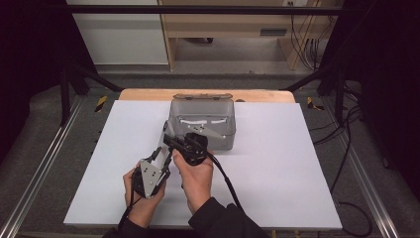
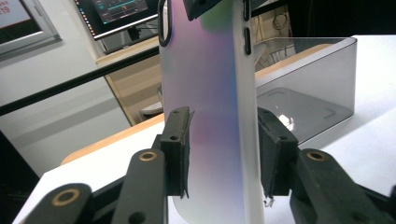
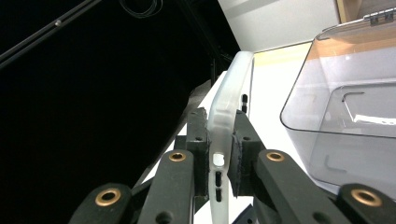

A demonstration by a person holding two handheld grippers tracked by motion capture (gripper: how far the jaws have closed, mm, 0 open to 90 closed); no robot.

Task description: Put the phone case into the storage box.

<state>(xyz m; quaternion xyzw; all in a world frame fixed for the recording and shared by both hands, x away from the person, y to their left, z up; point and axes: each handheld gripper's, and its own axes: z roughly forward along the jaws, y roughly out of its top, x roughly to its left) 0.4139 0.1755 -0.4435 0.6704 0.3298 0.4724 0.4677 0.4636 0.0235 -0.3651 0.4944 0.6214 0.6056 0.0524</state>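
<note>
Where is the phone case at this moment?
The phone case is held above the white table, clamped between both tools at once: the left tool across its width, the right tool on its edge, just before the clear grey box.

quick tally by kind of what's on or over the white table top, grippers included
phone case: 1, frosted and iridescent, clamped by both grippers
clear grey plastic bin: 1, lid open
grippers: 2, left gripper and right gripper
total: 4
</note>
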